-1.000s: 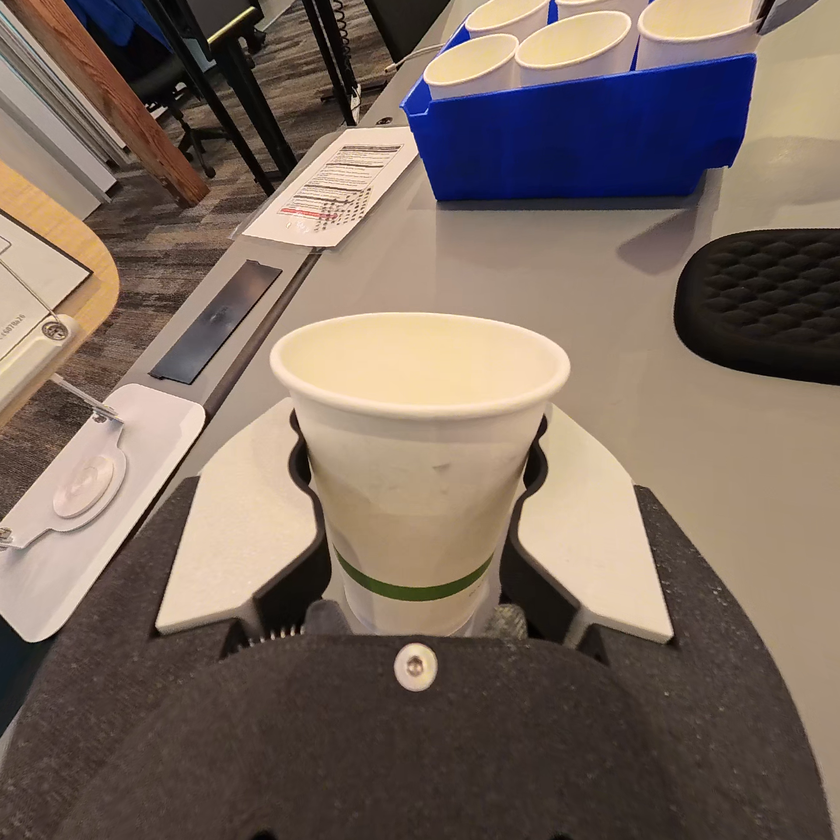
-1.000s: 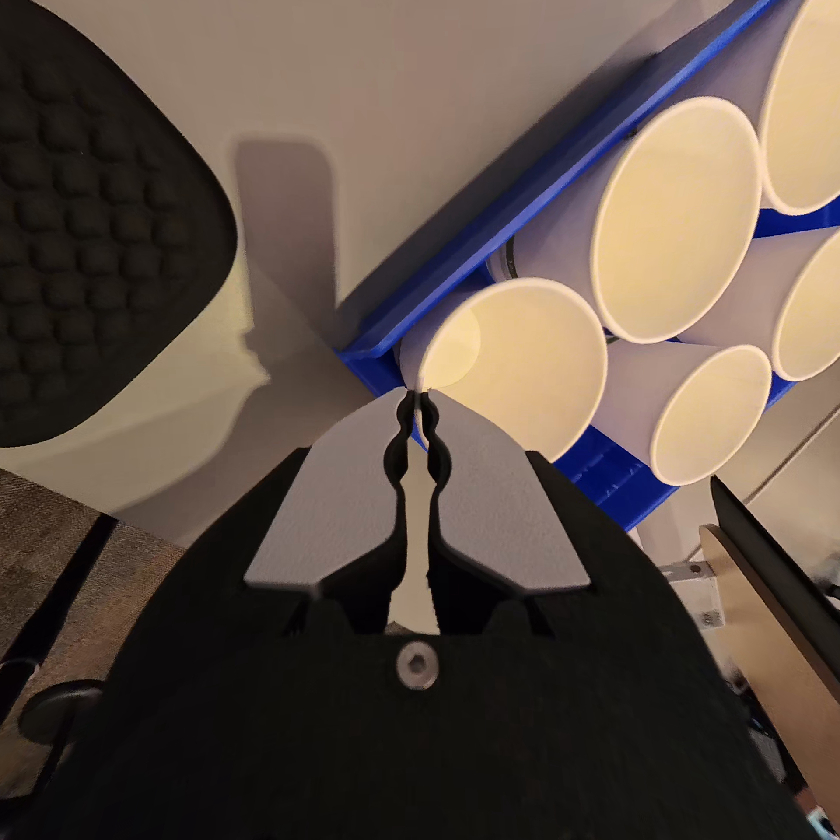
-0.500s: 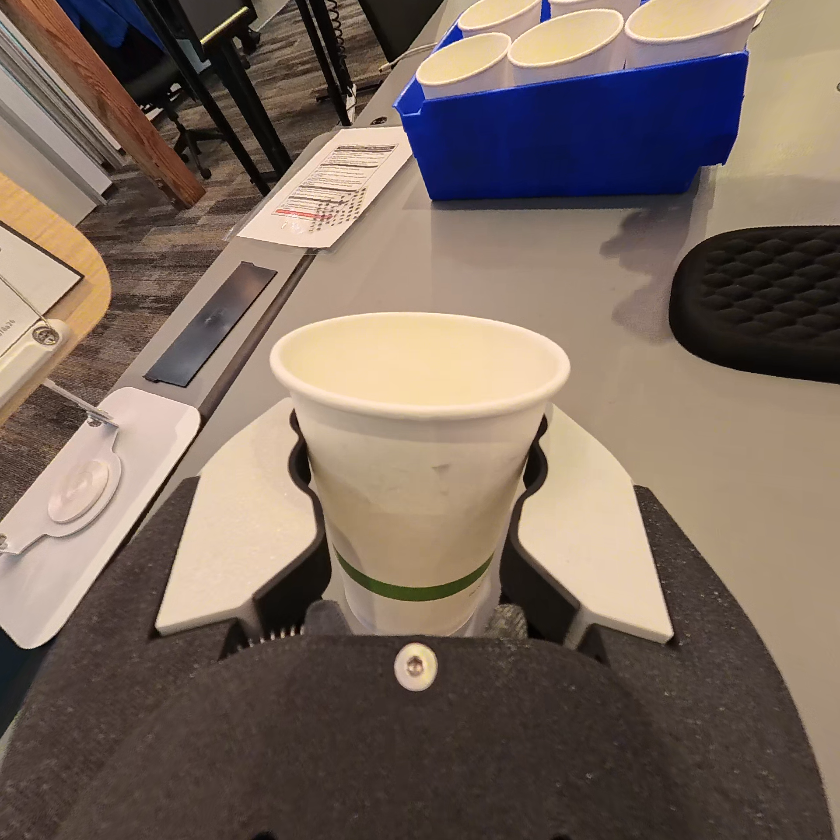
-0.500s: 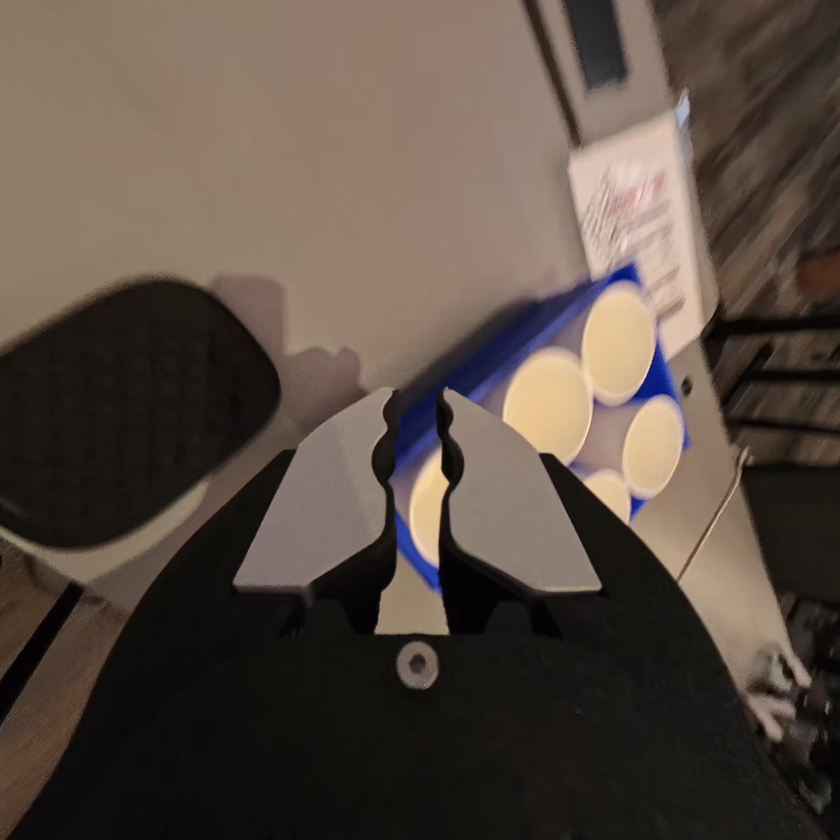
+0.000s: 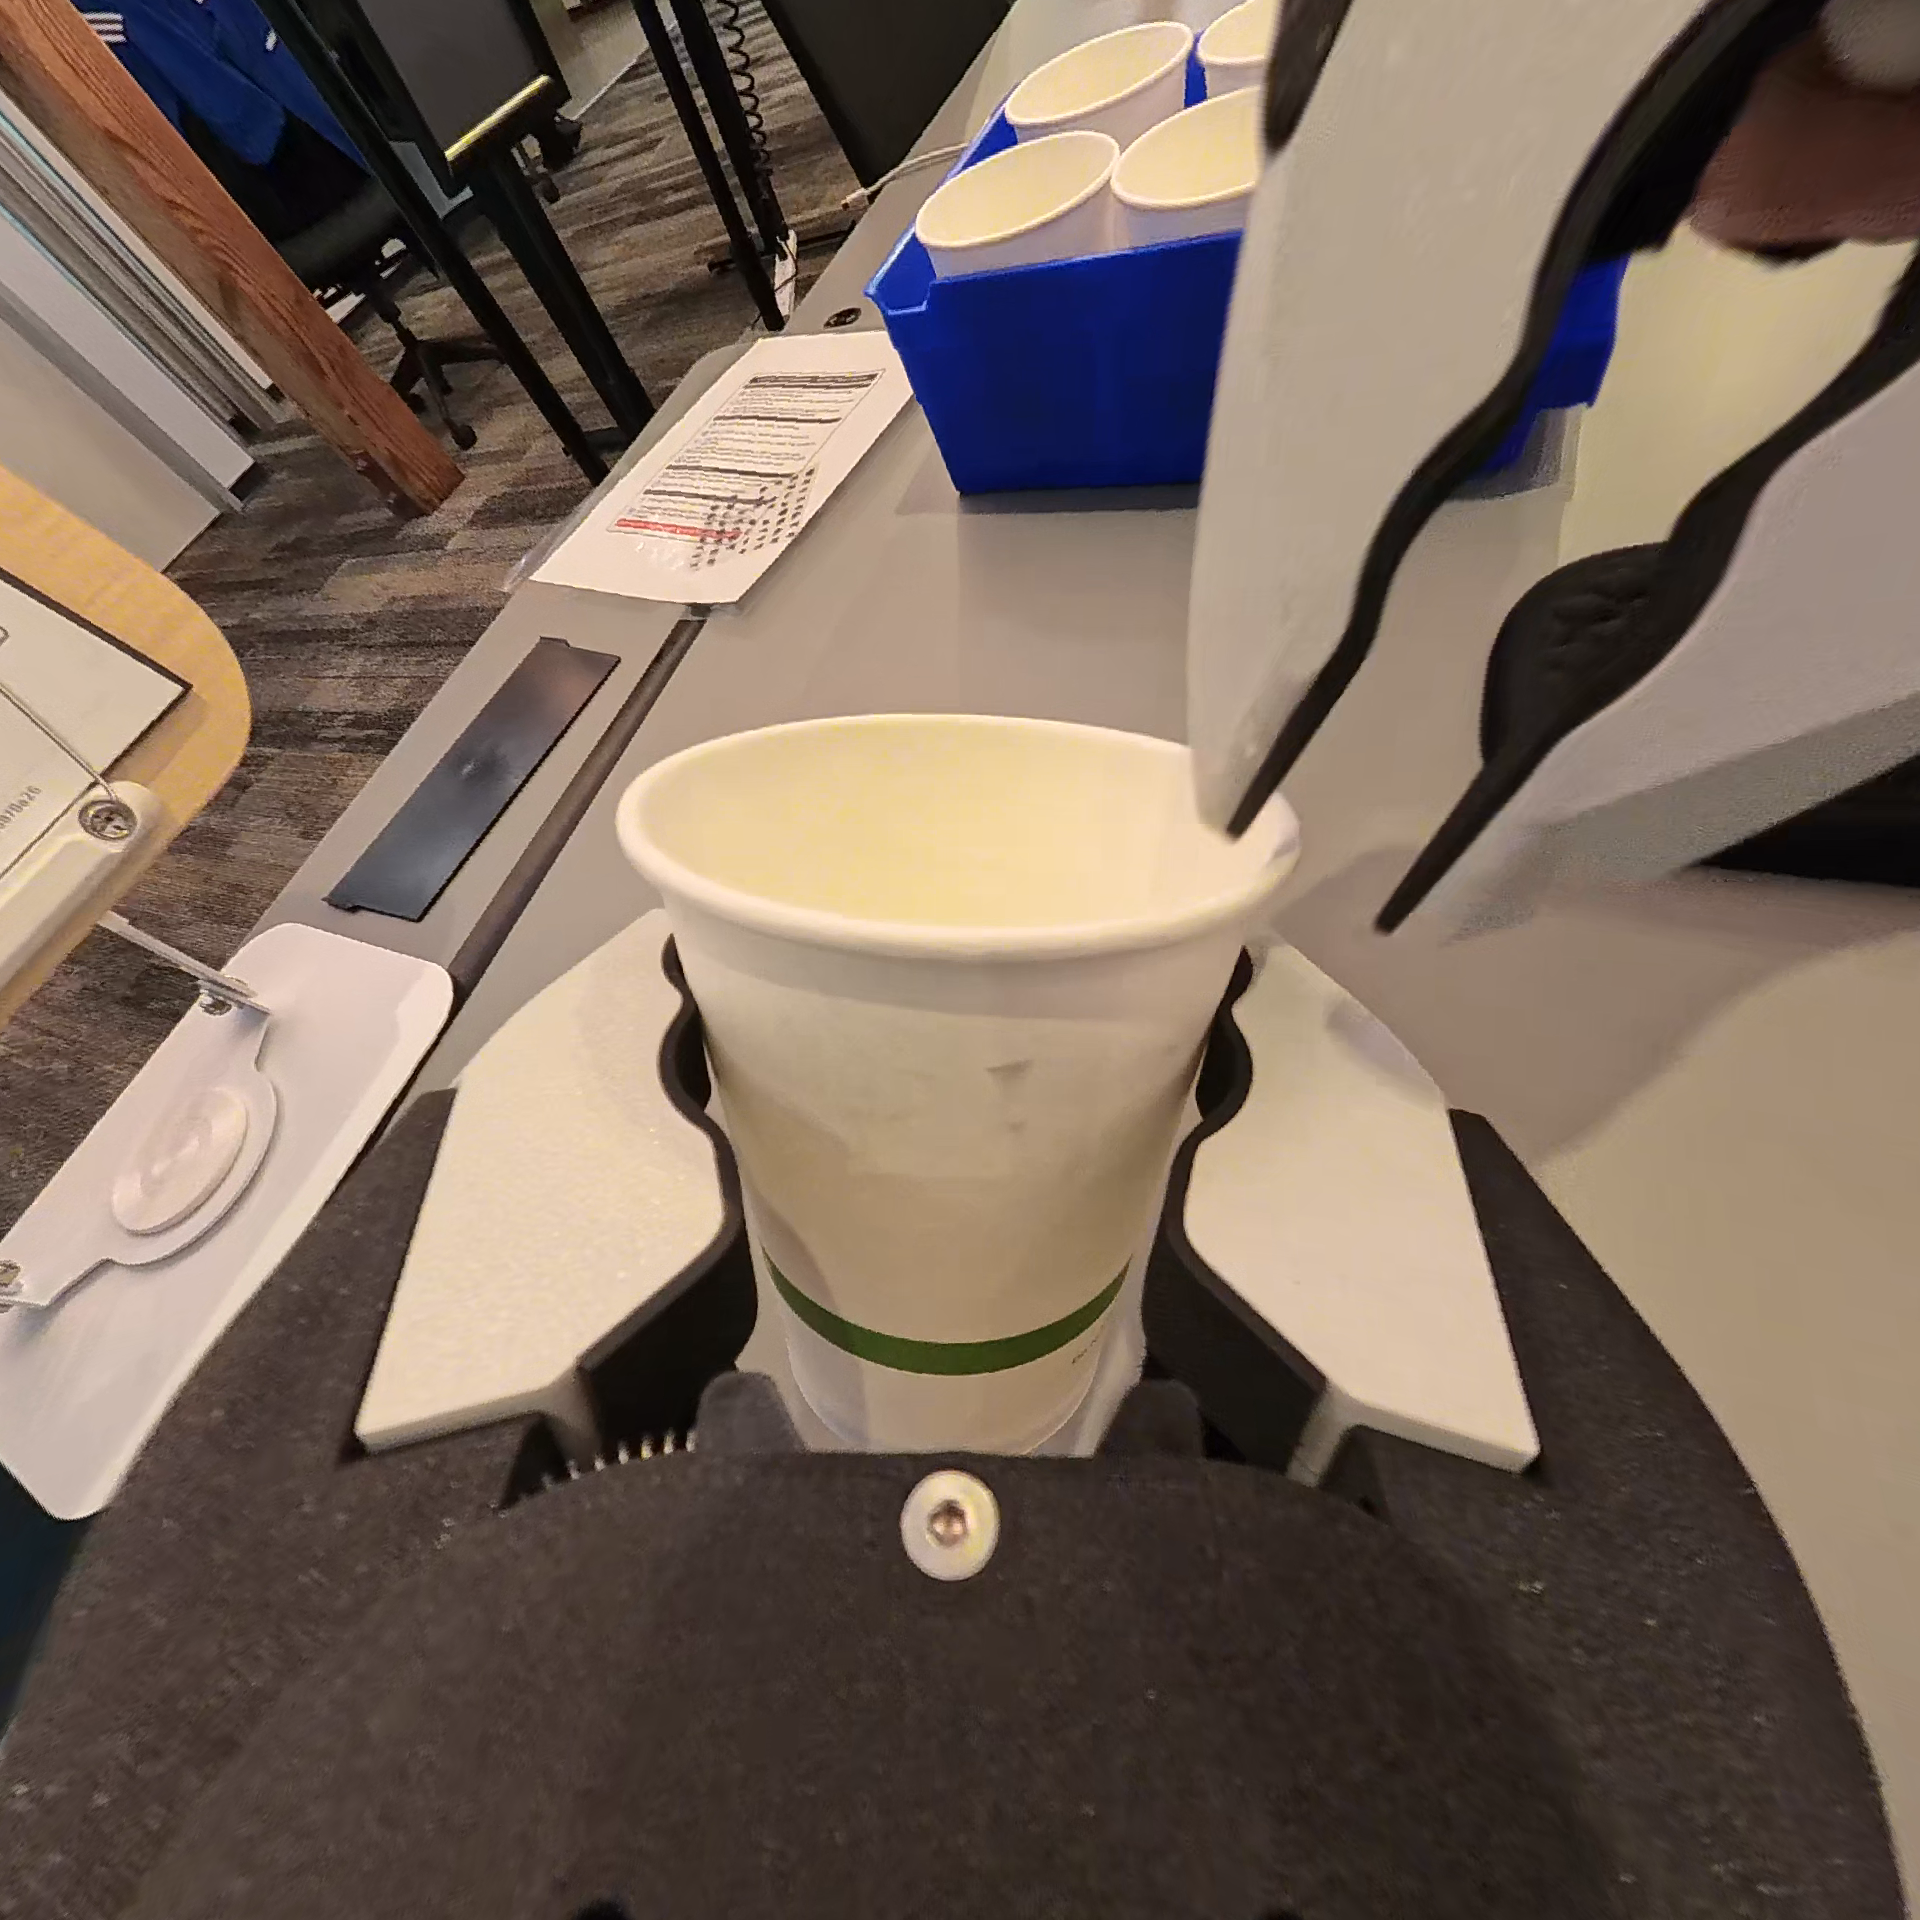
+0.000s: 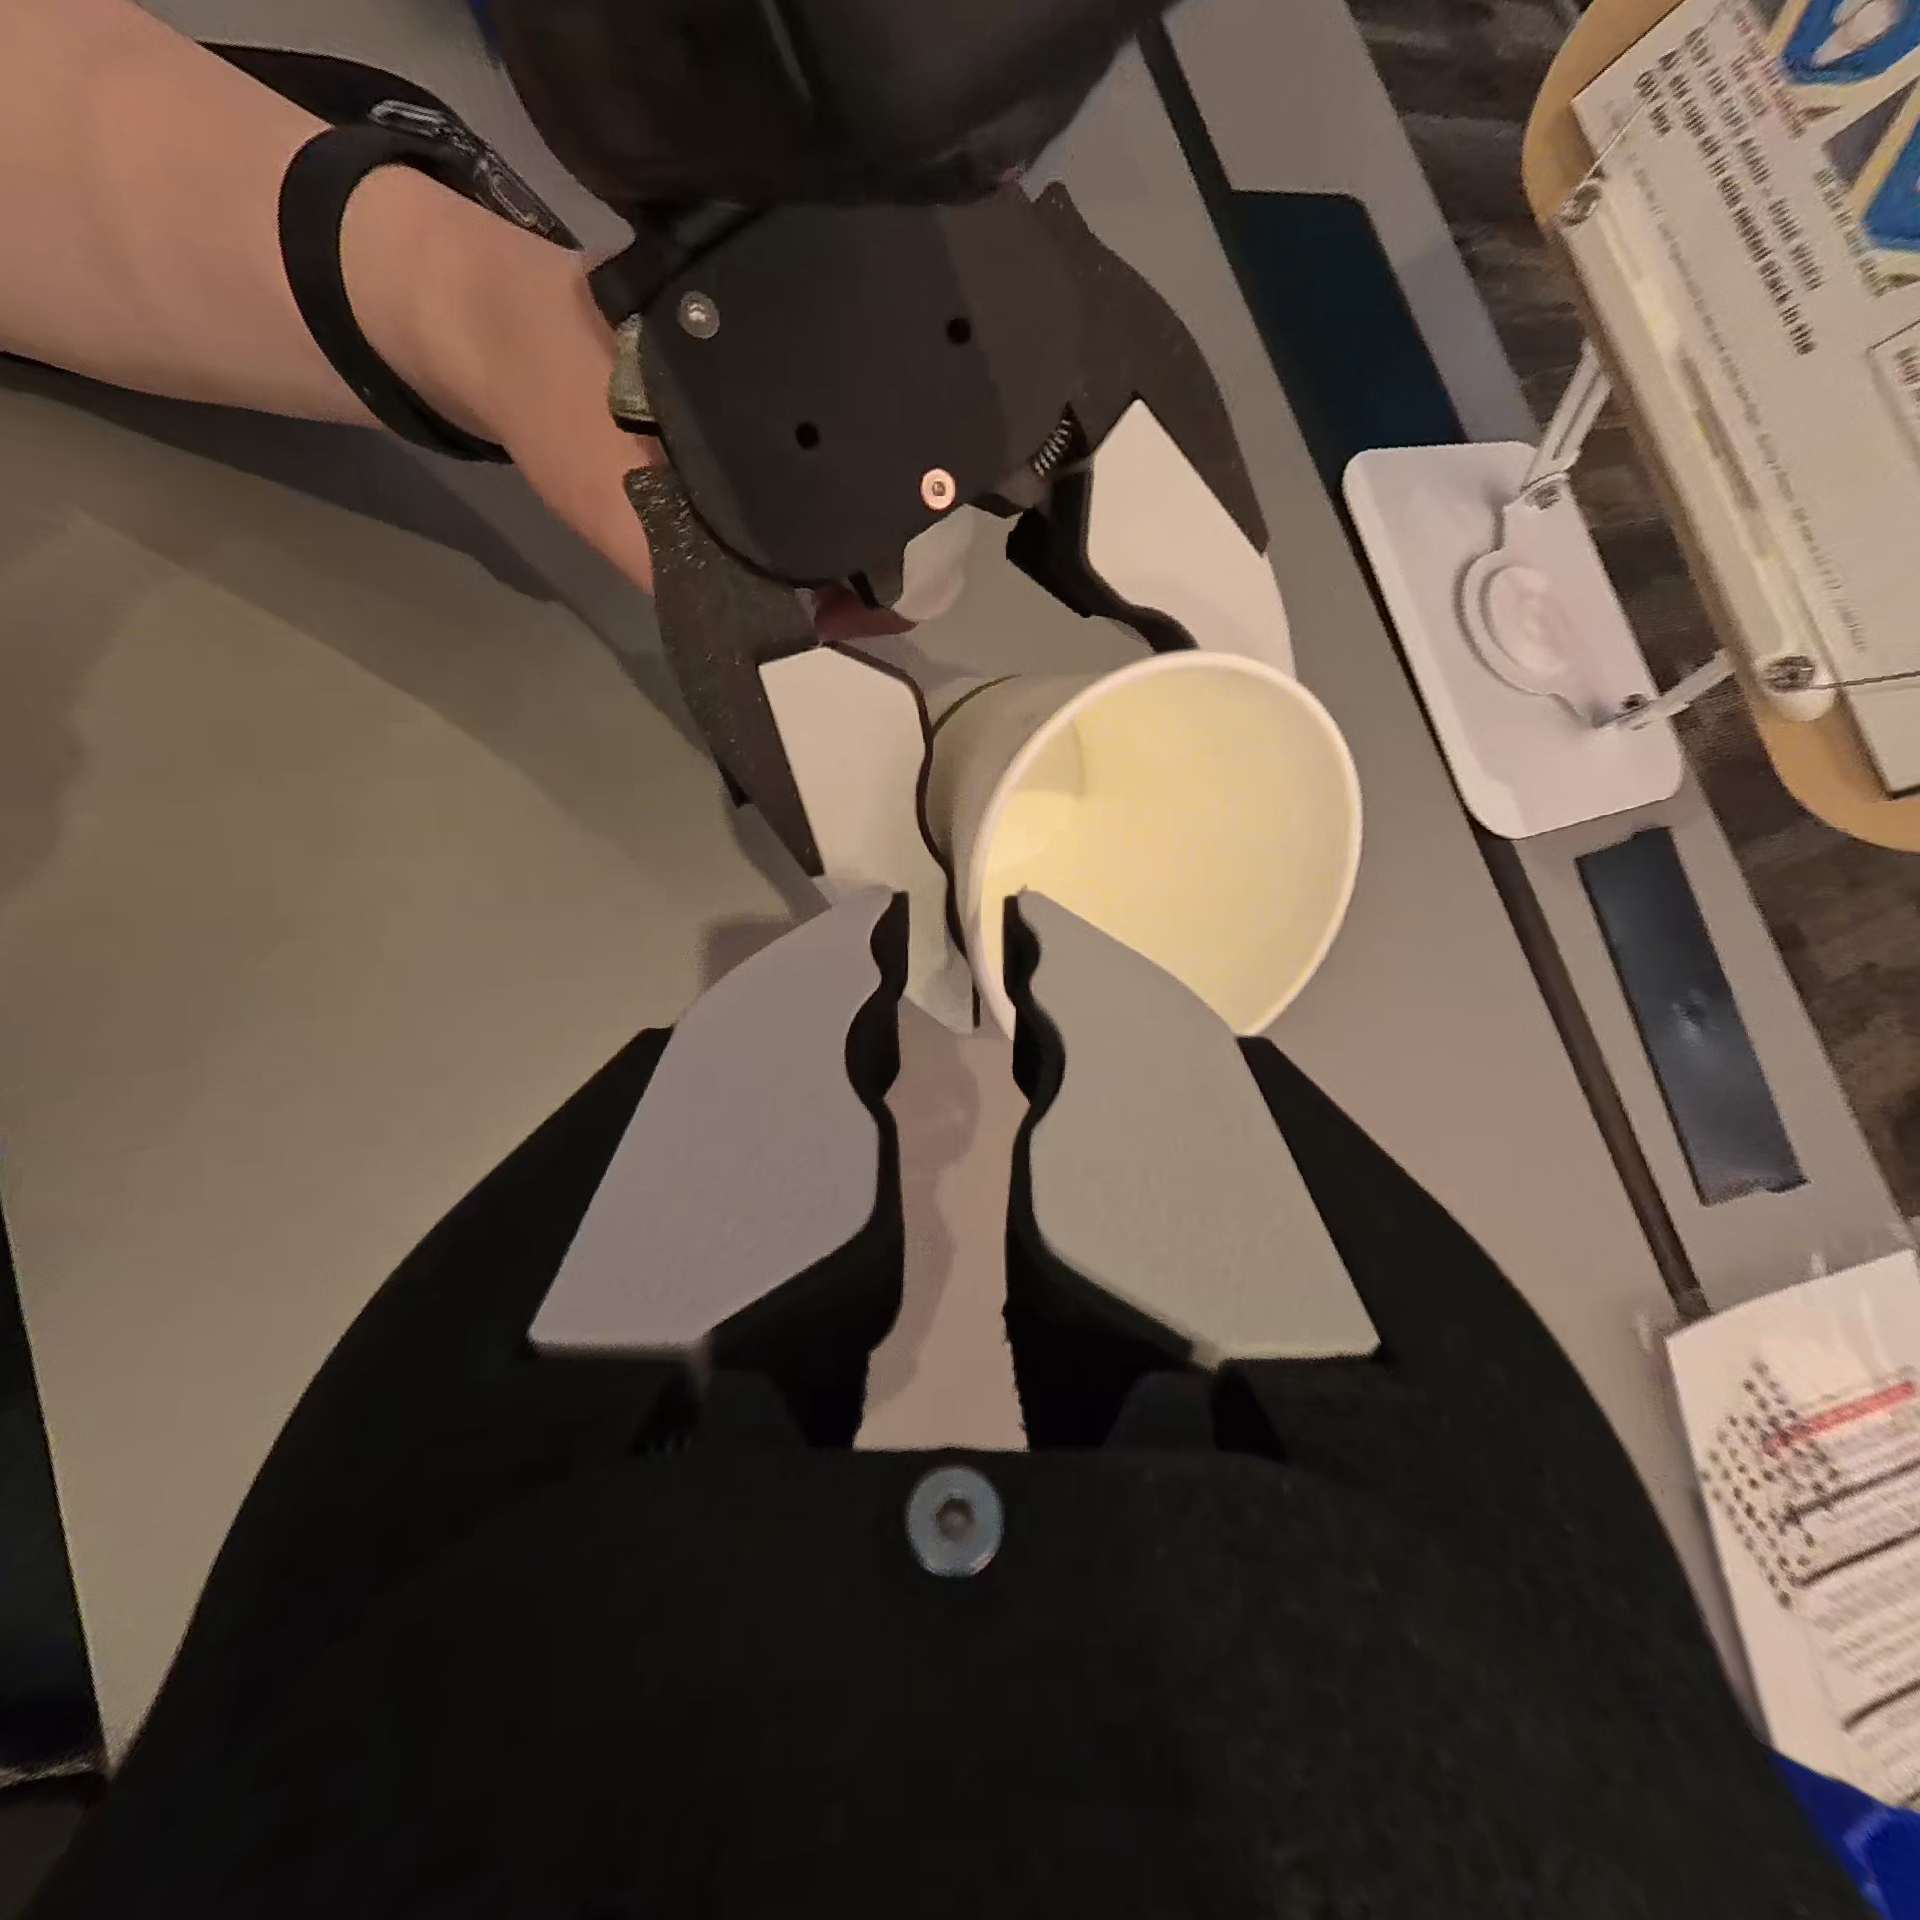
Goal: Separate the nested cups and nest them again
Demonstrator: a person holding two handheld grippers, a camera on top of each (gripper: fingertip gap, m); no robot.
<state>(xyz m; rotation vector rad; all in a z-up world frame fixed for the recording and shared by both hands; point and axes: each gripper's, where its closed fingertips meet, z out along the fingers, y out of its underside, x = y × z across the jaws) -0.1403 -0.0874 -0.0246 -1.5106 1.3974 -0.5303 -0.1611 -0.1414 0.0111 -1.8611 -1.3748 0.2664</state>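
Grey and smooth, the bench (image 5: 1039, 623) carries a blue plastic bin (image 5: 1060, 364) of white paper cups (image 5: 1013, 203) at its far end, beside a printed paper sheet (image 5: 727, 488). Nearer, the left gripper (image 5: 951, 1049) is clenched around a white paper cup with a green band (image 5: 951, 1091), gripping its sides and holding it upright above the bench. From the right, the right gripper (image 6: 951, 909) has its fingers slightly parted across that cup's rim, one fingertip (image 5: 1242, 821) inside the mouth and the other outside the wall, not yet pinching it.
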